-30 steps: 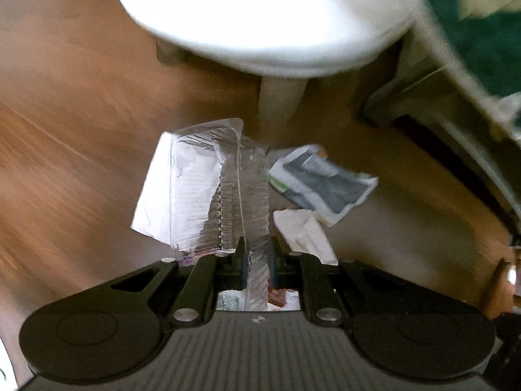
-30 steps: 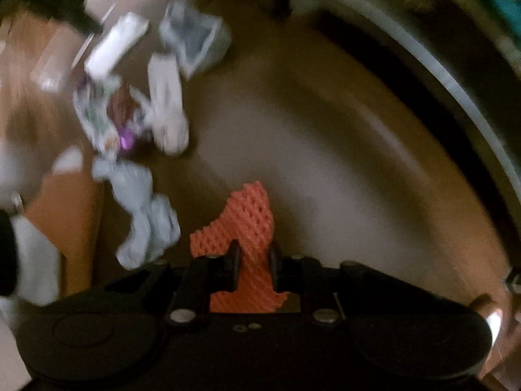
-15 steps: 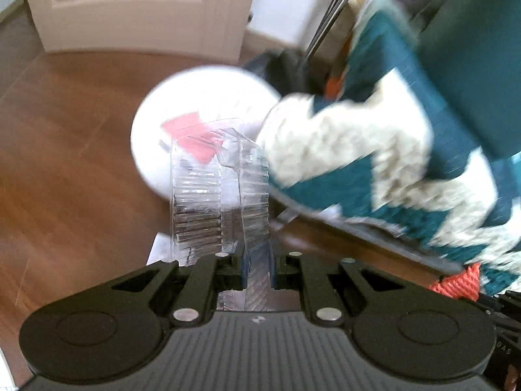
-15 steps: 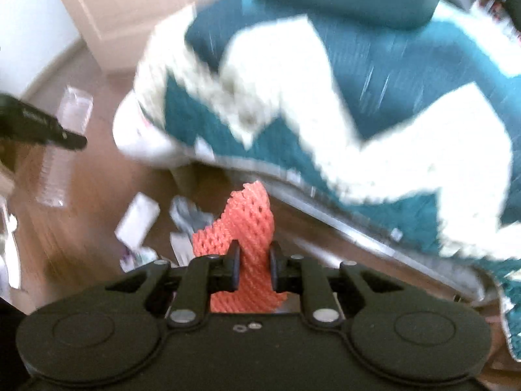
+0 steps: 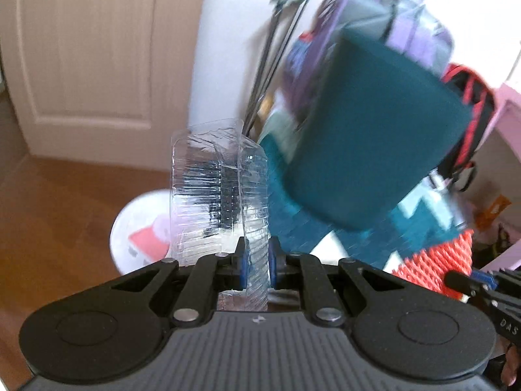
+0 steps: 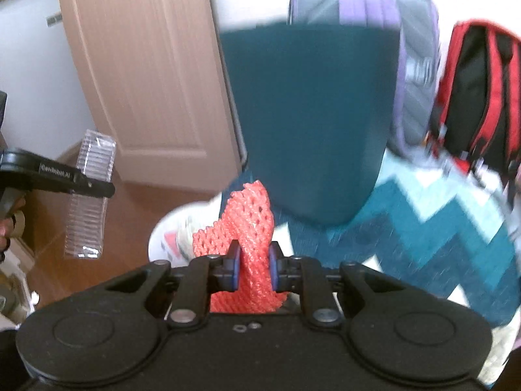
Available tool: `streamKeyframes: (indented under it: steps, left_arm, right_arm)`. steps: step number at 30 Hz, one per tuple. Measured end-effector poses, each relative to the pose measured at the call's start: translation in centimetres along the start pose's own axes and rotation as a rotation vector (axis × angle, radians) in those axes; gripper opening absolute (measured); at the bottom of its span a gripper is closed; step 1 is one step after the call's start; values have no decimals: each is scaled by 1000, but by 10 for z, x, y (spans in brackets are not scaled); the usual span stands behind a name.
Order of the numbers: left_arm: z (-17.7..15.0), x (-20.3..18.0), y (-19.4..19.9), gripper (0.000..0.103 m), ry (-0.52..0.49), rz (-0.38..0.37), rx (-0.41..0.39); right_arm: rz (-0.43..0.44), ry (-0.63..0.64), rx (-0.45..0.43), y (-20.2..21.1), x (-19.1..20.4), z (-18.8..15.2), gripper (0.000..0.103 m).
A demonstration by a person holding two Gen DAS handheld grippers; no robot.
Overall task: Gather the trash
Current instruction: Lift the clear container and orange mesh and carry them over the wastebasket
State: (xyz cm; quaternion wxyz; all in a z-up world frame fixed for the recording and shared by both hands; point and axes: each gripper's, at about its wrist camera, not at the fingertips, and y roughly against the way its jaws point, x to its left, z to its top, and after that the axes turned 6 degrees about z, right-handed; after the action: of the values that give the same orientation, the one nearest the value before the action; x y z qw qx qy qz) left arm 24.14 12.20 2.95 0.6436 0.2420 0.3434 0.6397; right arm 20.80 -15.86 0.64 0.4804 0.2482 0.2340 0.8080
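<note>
My left gripper (image 5: pixel 257 262) is shut on a clear ribbed plastic tray (image 5: pixel 211 202) and holds it upright in the air. My right gripper (image 6: pixel 254 268) is shut on a red foam net (image 6: pixel 244 224). A white round bin (image 5: pixel 136 231) with trash inside sits on the wood floor below and ahead of both; it also shows in the right wrist view (image 6: pixel 169 241). The left gripper with the clear tray (image 6: pixel 89 195) shows at the left of the right wrist view. The red net (image 5: pixel 436 267) shows at the right of the left wrist view.
A teal chair back (image 6: pixel 309 123) with a teal and white zigzag blanket (image 6: pixel 439 228) stands right of the bin. A purple backpack (image 6: pixel 368 0) and a red and black backpack (image 6: pixel 478 97) lie behind it. A beige door (image 5: pixel 88 58) is at the left.
Both grippers have risen from the floor litter and tilted up, each still holding its piece. The scattered trash has left view; the bin, chair and door now show.
</note>
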Motion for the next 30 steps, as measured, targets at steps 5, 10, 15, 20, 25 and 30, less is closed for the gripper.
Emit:
streamKeyframes:
  steps: [5, 10, 15, 20, 25, 30]
  left_arm:
    - [30, -41, 46, 12, -54, -38, -93]
    - [72, -78, 82, 12, -78, -84, -192]
    - [113, -111, 97, 12, -98, -138, -247]
    - [156, -141, 96, 12, -100, -164, -282]
    - [187, -166, 81, 12, -109, -185, -301]
    - [208, -183, 46, 12, -103, -207, -277]
  right_arm:
    - [-22, 17, -103, 41, -2, 42, 17]
    - [-50, 36, -185, 71, -11, 86, 17]
    - [-69, 35, -250, 90, -23, 134, 17]
    - [-96, 32, -279, 86, -36, 171, 17]
    - [-121, 15, -271, 72, -55, 196, 17]
    - [-138, -1, -245, 48, -75, 211, 17]
